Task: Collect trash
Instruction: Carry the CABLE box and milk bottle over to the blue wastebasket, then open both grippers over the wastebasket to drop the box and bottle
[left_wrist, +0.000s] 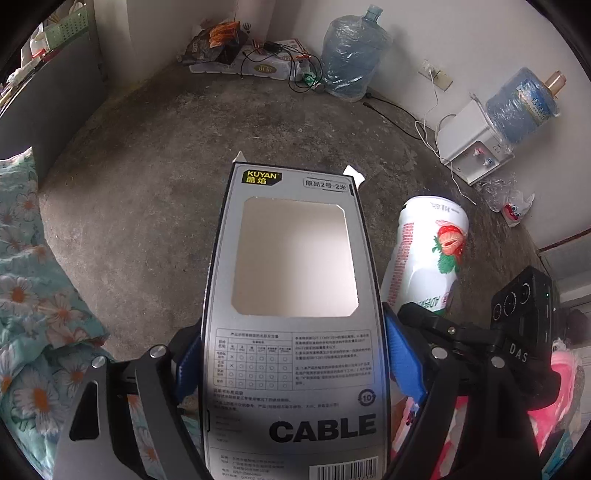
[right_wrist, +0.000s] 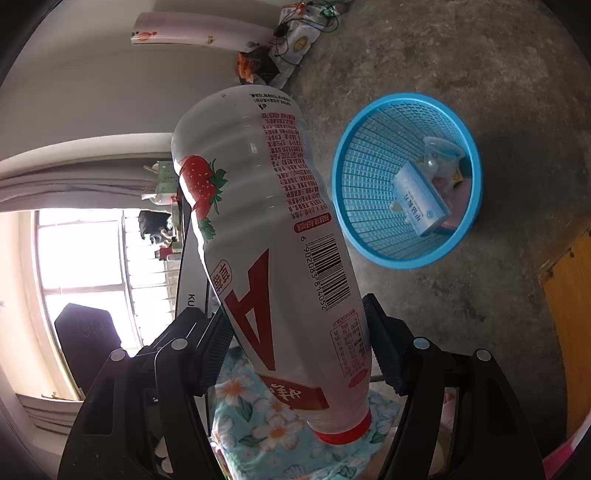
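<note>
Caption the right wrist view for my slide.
Right hand-held gripper holds a strawberry drink bottle beside a blue trash basket.

My left gripper (left_wrist: 291, 369) is tipped steeply down with its blue pads clamped on something wide, while my right gripper (right_wrist: 299, 354) squeezes its own load, angled lower.

Bare concrete floor (left_wrist: 147, 184), white walls (left_wrist: 461, 37) (bright window (right_wrist: 81, 251))
</note>
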